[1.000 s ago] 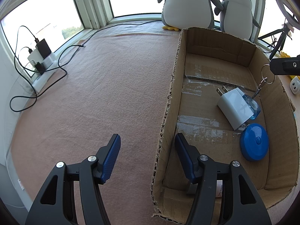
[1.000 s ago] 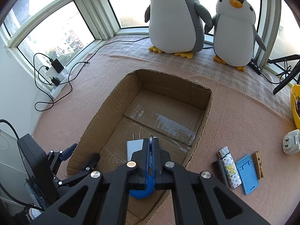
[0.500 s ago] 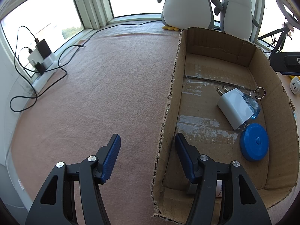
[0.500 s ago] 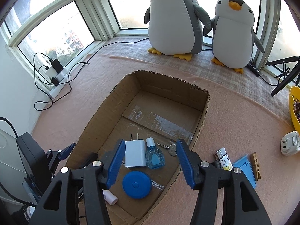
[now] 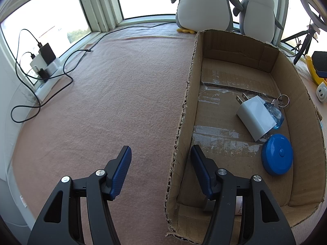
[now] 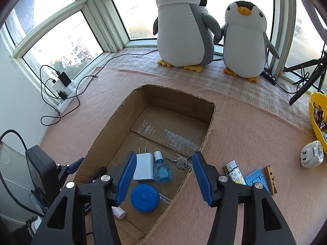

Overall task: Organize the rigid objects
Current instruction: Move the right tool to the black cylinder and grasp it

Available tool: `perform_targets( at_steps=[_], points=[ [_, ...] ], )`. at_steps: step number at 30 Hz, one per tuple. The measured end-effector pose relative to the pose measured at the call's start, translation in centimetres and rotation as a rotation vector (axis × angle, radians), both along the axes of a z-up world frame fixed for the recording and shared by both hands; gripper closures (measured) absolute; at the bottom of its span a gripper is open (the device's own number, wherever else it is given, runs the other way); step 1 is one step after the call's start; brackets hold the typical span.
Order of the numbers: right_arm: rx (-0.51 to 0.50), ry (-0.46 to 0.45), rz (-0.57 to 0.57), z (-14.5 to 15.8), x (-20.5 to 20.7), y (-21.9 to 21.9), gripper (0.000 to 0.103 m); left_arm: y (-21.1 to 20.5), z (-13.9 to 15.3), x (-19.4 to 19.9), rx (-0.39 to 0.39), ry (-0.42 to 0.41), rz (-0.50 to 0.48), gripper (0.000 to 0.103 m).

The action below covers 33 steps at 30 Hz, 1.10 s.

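An open cardboard box (image 6: 173,102) lies on the pink carpet. Inside it are a white charger (image 6: 144,167), a blue-tinted bottle (image 6: 162,169), a blue round disc (image 6: 144,198) and a key on a ring (image 6: 181,162). My right gripper (image 6: 164,155) hovers above the box's near right part, open, with nothing between its pads. My left gripper (image 5: 161,149) is open and straddles the box's left wall (image 5: 184,110), one finger inside, one outside, pads clear of the cardboard. In the left wrist view the key (image 5: 281,101) rests beside the charger (image 5: 255,118).
Right of the box on the carpet lie a patterned lighter (image 6: 235,172), a blue plastic piece (image 6: 256,180), a wooden clothespin (image 6: 270,178) and a white plug adapter (image 6: 311,156). A yellow bowl (image 6: 315,118) sits at the right edge. Two plush penguins (image 6: 184,30) stand behind; cables and chargers (image 6: 63,85) lie left.
My right gripper went from shut on the key ring to open; the key dropped into the box beside the bottle, and the gripper drew back slightly. The left gripper stayed still.
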State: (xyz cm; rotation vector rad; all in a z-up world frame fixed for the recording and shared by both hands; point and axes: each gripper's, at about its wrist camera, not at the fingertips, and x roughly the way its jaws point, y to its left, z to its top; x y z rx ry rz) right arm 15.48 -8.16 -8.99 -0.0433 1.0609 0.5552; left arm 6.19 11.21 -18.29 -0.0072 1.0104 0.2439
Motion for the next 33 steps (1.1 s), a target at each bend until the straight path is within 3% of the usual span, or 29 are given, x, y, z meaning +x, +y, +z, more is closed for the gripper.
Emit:
perform_targets(
  at_steps=[11,20,24,27,33],
  points=[
    [0.013,-0.06,-0.055,1.0,-1.1,-7.2,0.05,-0.1,-0.1,0.0,0.005,-0.001,0.0,0.043],
    [-0.064,-0.072,0.026,-1.0,-2.7,-8.0,0.051,-0.4,-0.1,0.1,0.014,0.0,-0.001,0.043],
    [-0.1,-0.063,0.079,-2.5,-3.2,-7.4,0.06,-0.4,0.0,0.1,0.015,0.0,-0.001,0.043],
    [-0.111,-0.042,0.112,-3.7,-3.0,-6.9,0.072,-0.4,0.0,0.1,0.019,0.0,-0.002,0.043],
    [-0.13,-0.017,0.127,-5.5,-1.3,-6.3,0.076,-0.3,0.0,0.0,0.018,-0.002,0.003,0.043]
  ],
)
